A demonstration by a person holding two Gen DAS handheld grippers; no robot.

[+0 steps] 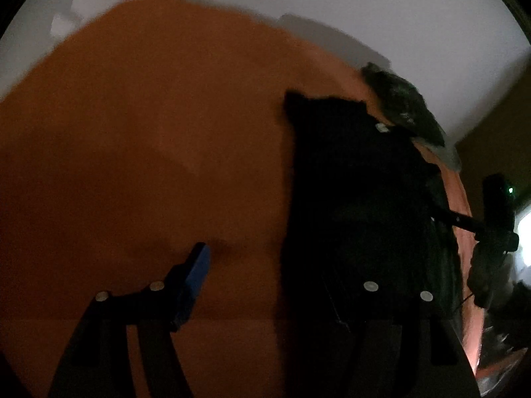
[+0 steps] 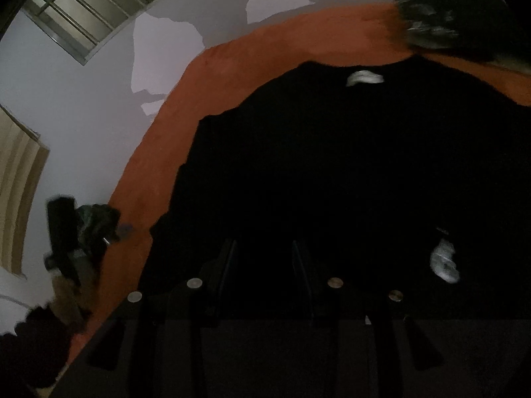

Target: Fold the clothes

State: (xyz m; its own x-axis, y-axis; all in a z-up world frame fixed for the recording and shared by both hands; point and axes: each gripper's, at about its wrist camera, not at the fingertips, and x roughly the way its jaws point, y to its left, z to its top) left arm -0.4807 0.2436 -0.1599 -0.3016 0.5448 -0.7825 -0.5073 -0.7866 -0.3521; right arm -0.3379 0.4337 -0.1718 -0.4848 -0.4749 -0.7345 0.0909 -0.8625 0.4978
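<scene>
Both claws spread empty: left claw (image 1: 282, 265) and right claw (image 2: 264, 258) over black garment (image 2: 332, 165).

**Dim room, pale walls, orange surface**

An orange covering (image 2: 298, 33) spreads across the surface below both cameras, lit poorly and darkening toward the near edge. Behind it rises a pale wall (image 1: 398, 10) crossed by hard shadows. A barred window (image 2: 89, 10) sits high on the wall in the right wrist view, with a beige door frame (image 2: 16, 199) further along.
</scene>
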